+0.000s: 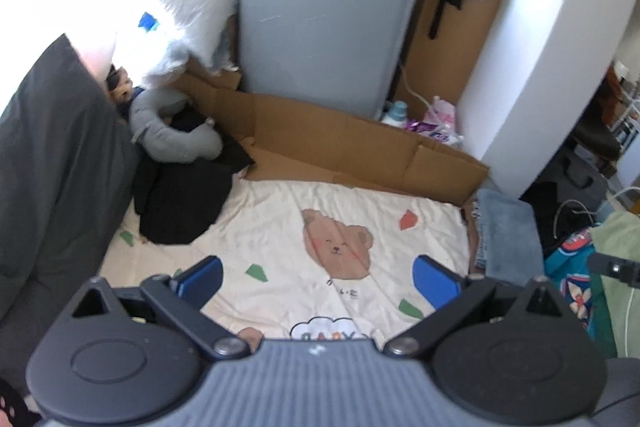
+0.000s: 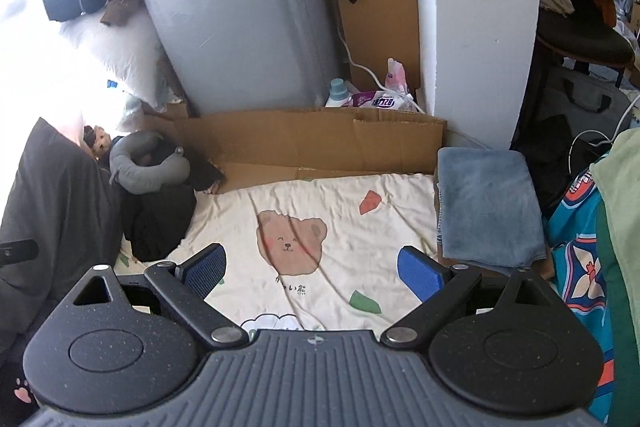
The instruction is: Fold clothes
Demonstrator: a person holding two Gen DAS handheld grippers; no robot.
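A cream sheet with a brown bear print [image 1: 280, 239] [image 2: 320, 211] lies flat on the floor. At its right edge rests a folded blue-grey towel [image 1: 508, 235] [image 2: 488, 203]. A crumpled black garment [image 1: 180, 203] [image 2: 156, 219] lies at the sheet's left edge. Further right sits a teal patterned cloth [image 1: 572, 267] [image 2: 580, 267] beside pale green fabric [image 2: 620, 219]. My left gripper [image 1: 318, 281] hovers open above the sheet with nothing between its blue pads. My right gripper [image 2: 312, 269] also stands open and empty over the sheet, left of the towel.
A grey washing machine [image 1: 328, 7] [image 2: 240, 15] stands behind flattened cardboard [image 1: 352, 151] [image 2: 320, 139]. A grey neck pillow [image 1: 172, 131] [image 2: 148, 167] and dark bedding [image 1: 52, 155] crowd the left. A white pillar [image 2: 476, 27], detergent bottles [image 2: 340, 95] and a chair [image 2: 580, 39] stand right.
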